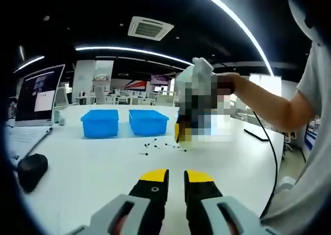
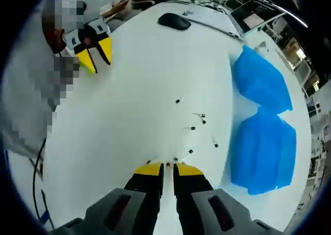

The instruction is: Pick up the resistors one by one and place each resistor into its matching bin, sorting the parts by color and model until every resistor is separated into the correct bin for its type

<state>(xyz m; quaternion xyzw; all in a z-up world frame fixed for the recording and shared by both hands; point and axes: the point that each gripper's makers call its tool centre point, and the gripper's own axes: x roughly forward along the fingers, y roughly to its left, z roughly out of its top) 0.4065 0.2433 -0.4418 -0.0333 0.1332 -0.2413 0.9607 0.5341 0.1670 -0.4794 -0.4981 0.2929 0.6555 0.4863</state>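
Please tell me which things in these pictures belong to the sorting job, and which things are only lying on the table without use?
Belong to the job:
- resistors scattered on the white table
- two blue bins
- left gripper and right gripper

Only lying about:
- laptop
- black mouse
- black cable

left gripper view low, level across table (image 1: 103,167), right gripper view steeply down, both sharing bins (image 2: 269,116)

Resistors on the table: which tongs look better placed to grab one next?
Right, probably. The right tongs hover directly over the scattered resistors, tips nearly touching one, while the left tongs sit farther back.
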